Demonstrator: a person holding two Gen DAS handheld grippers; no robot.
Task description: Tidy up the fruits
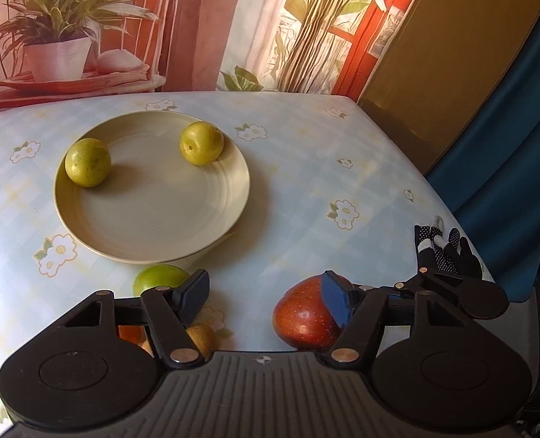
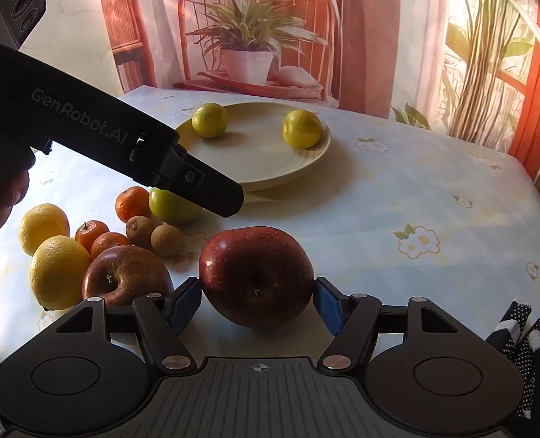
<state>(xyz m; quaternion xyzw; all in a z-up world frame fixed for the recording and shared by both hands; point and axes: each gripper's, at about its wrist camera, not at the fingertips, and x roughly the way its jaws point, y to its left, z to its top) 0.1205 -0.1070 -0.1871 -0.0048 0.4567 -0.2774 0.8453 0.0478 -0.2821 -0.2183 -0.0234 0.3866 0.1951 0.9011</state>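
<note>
A cream plate holds two yellow-green fruits, also seen in the right wrist view. My left gripper is open and empty above the table, between a green fruit and a red apple. My right gripper is open with its pads on either side of that red apple, which rests on the table. The left gripper's body crosses the right wrist view above the green fruit.
A pile of fruit lies at the left: two lemons, small oranges, a second red apple, small brown fruits. A dotted black glove lies at the table's right edge. A printed backdrop stands behind.
</note>
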